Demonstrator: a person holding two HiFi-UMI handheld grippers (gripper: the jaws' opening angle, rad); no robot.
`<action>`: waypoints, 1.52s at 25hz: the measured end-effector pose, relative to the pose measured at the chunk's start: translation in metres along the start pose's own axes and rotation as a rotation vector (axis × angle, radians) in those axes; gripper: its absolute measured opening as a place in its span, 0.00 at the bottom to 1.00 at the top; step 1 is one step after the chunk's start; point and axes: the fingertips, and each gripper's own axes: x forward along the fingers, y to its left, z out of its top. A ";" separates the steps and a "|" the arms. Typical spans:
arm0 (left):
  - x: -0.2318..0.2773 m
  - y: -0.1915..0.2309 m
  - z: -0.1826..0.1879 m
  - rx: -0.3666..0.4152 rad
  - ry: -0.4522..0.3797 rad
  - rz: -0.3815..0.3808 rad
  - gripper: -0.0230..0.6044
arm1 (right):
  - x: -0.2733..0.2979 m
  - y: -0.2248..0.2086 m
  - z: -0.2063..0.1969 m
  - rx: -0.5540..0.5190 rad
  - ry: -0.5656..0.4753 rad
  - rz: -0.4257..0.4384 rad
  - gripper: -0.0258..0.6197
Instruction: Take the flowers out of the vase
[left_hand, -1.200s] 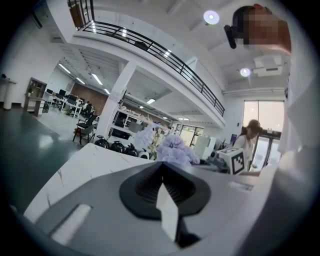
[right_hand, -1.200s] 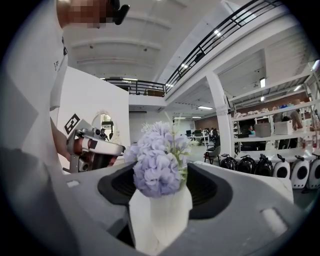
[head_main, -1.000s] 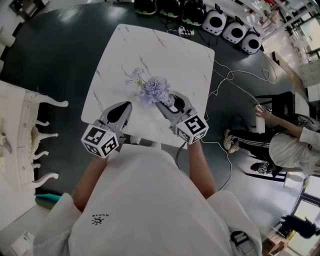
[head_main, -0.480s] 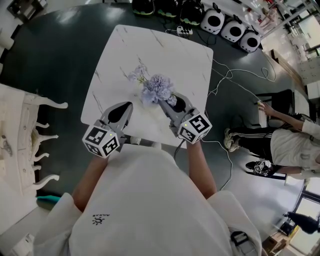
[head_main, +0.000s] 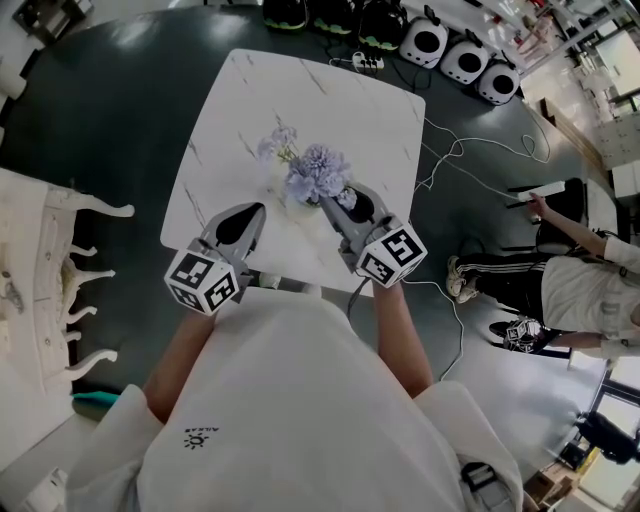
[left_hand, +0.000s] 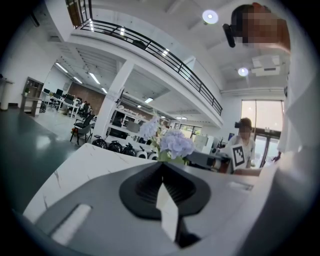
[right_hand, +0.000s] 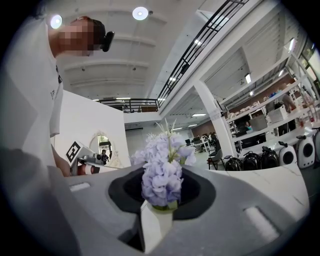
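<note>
A bunch of pale purple flowers (head_main: 318, 172) stands near the middle of the white marble table (head_main: 330, 100), with a smaller sprig (head_main: 274, 146) leaning to its left. The blooms hide the vase in the head view. My right gripper (head_main: 326, 203) reaches in level from the near right, and its jaws are shut on the bunch just under the blooms. In the right gripper view the flowers (right_hand: 164, 167) fill the gap between the jaws. My left gripper (head_main: 247, 212) rests over the table's near left, apart from the flowers (left_hand: 175, 145), shut and holding nothing.
The table's near edge (head_main: 290, 288) runs just under both grippers. White cables (head_main: 470, 160) trail over the dark floor at the right, where a seated person (head_main: 585, 290) is. White and dark devices (head_main: 468, 64) line the floor beyond the table. Carved white furniture (head_main: 50, 290) stands at the left.
The right gripper's jaws have narrowed onto the flowers and the gripper has rolled a little. The bunch has shifted slightly away from me. The left gripper has stayed put.
</note>
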 end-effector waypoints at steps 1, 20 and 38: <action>0.000 0.000 0.000 0.000 0.000 -0.001 0.02 | 0.000 0.000 0.001 -0.002 0.000 -0.001 0.19; 0.007 -0.007 0.005 0.006 -0.005 -0.039 0.02 | -0.003 0.014 0.039 -0.028 -0.068 -0.002 0.19; 0.006 -0.014 0.020 0.017 -0.043 -0.069 0.02 | -0.016 0.027 0.078 -0.050 -0.146 -0.012 0.17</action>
